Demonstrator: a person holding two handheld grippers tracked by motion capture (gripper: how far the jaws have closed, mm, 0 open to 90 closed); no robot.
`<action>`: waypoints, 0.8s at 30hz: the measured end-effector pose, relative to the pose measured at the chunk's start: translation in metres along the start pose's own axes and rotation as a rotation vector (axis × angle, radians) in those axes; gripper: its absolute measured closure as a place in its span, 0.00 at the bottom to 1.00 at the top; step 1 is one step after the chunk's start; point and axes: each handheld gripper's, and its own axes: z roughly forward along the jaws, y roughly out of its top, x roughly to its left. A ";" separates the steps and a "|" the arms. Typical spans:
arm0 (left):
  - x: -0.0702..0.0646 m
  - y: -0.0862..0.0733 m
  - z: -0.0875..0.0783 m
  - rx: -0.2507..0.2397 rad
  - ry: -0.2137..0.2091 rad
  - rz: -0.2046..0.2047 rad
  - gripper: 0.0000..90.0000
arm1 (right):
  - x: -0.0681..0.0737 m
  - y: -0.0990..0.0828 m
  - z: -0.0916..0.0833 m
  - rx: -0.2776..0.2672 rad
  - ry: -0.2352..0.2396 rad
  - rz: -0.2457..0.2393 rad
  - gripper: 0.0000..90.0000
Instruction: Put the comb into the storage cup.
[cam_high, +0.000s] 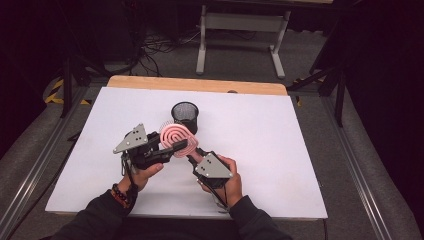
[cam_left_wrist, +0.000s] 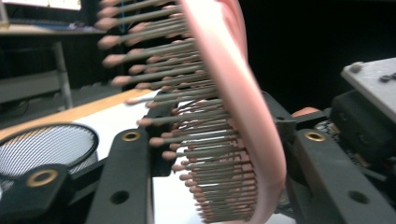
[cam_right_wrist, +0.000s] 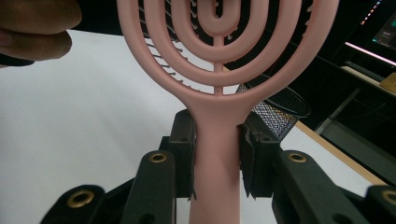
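Item under handling: pink hairbrush (cam_high: 176, 138), vented oval head with bristles, held above the white table (cam_high: 280, 165) between both tools, clear of the surface.
Right gripper (cam_high: 192, 152): jaws clamped on the brush handle; in the right gripper view the handle (cam_right_wrist: 217, 154) runs straight up between the two pads, with the head's concentric loops above.
Left gripper (cam_high: 170, 148): jaws drawn narrow across the brush head; in the left gripper view the head (cam_left_wrist: 233, 116) stands edge-on between the jaws, bristles (cam_left_wrist: 187, 140) pointing toward one pad and the smooth back against the other. Contact appears made on both sides, so I judge it a grip on the head.
Long axis of brush: handle low and toward the person at the right gripper, head up and away toward the mesh cup (cam_high: 184, 116).
Cup location: black wire-mesh cup, upright, mouth open, standing on the table just beyond the brush head, near the middle of the table.
Deciding relation: the cup lies directly past the head end, in line with the brush axis. The head is nearer the cup than the handle is.
Nearer hand: the left gripper, holding the head, sits closer to the cup; the right holds the far end.
Judgement: for handle-down stowage the brush would need turning end for end; for head-first entry, a short forward carry suffices.
Risk: bristles may flex under the left pad, so the hold could slip.
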 end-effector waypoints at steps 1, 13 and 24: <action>-0.001 0.001 0.000 0.000 -0.009 0.003 0.67 | 0.000 0.001 -0.001 -0.007 0.001 0.006 0.77; -0.008 0.007 0.001 -0.015 -0.009 0.044 0.69 | -0.004 0.004 -0.005 -0.032 0.027 0.018 0.74; 0.003 0.006 -0.012 -0.004 0.039 0.048 0.69 | -0.005 0.005 -0.010 -0.044 0.085 0.017 0.66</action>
